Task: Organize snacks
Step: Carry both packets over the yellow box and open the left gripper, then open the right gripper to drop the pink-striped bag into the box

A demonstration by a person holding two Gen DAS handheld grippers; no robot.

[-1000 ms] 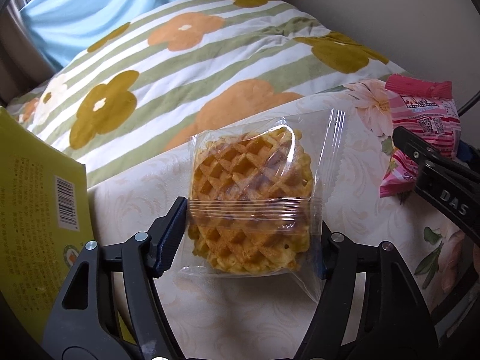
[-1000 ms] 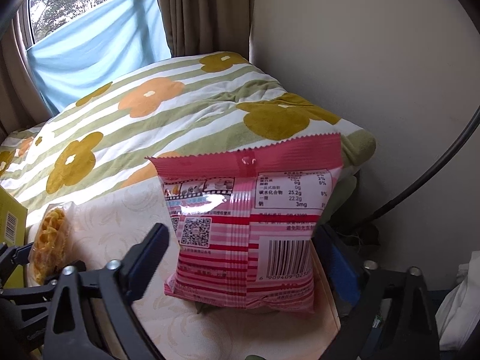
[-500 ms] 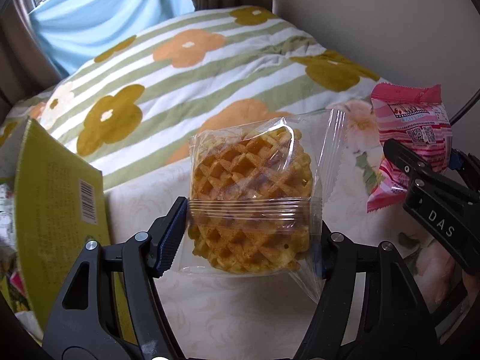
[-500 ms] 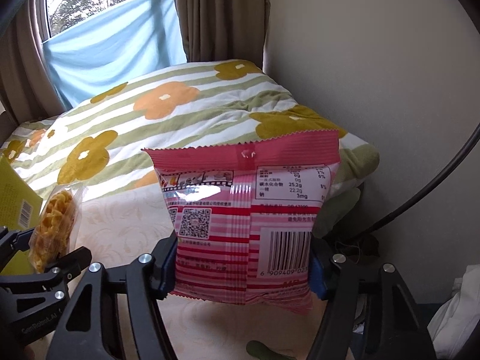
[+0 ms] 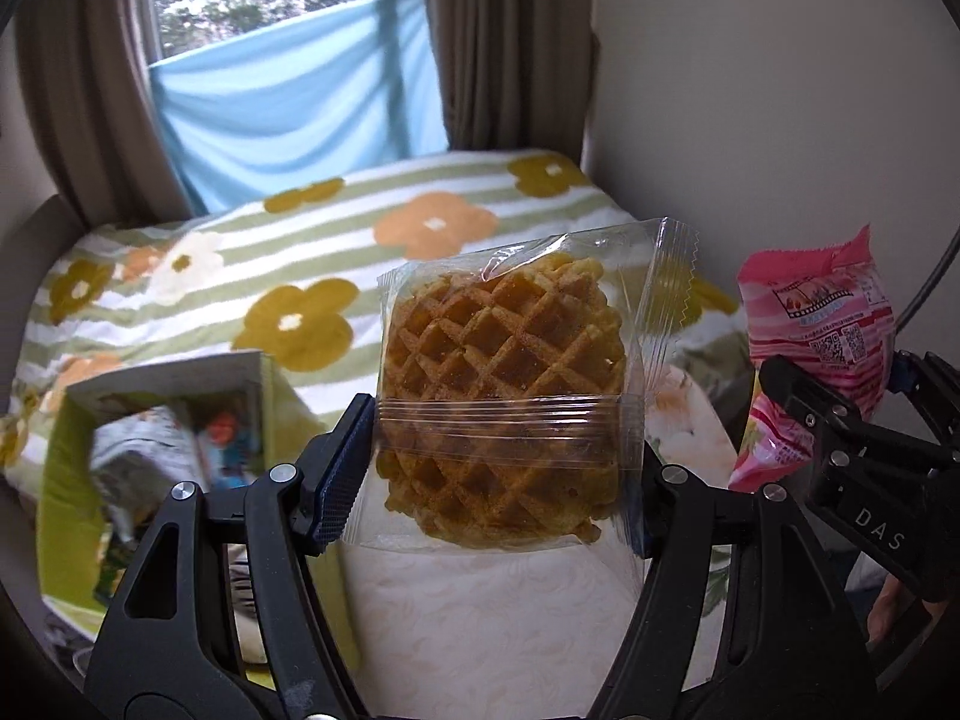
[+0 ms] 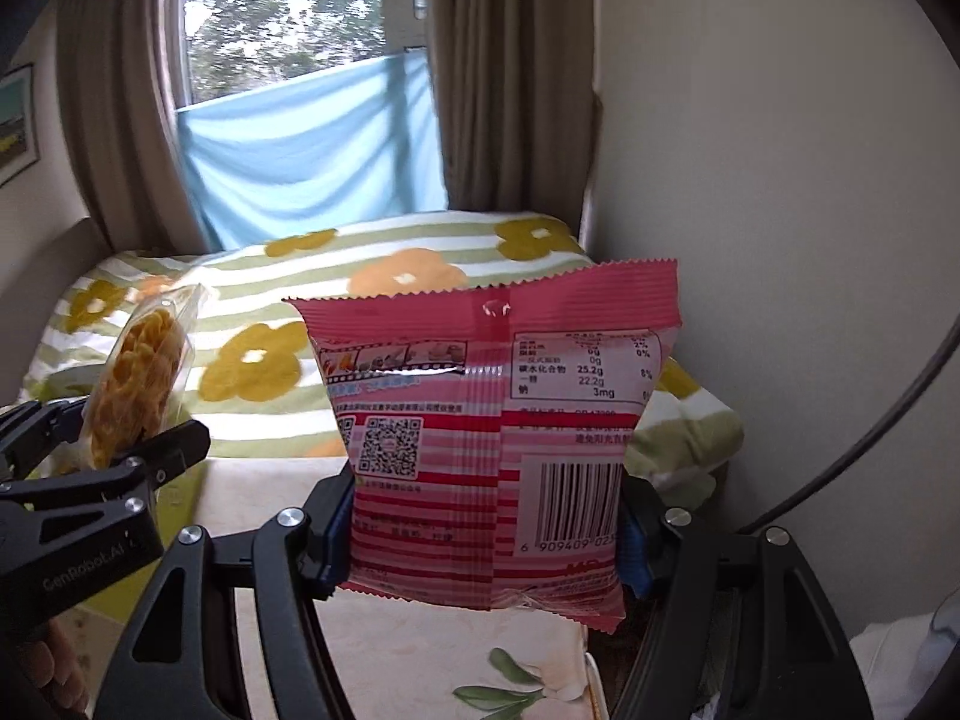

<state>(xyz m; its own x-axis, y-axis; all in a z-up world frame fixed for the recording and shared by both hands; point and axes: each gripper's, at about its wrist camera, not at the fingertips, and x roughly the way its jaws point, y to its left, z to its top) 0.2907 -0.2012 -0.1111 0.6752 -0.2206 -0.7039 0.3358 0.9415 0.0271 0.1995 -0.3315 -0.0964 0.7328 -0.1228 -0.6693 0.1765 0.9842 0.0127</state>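
Waffle packet [image 5: 501, 402], clear wrap, held upright and clear of the table between the jaws of the left gripper [image 5: 501, 474], pads pressing its lower side edges. Pink snack bag [image 6: 492, 444] likewise pinched at its lower sides by the right gripper [image 6: 483, 531], off the floral tablecloth [image 6: 420, 660]. In the left wrist view the pink bag sits at 3 o'clock of the waffle; the open green box [image 5: 162, 420], with packets already inside, lies at 9 o'clock, below. Flowered blanket [image 5: 312, 276] beyond at 12. Step, as judged: both snacks lifted, transport pending. Next move calls for carrying each over the box opening, lowering, then releasing one at a time so the grippers do not collide.
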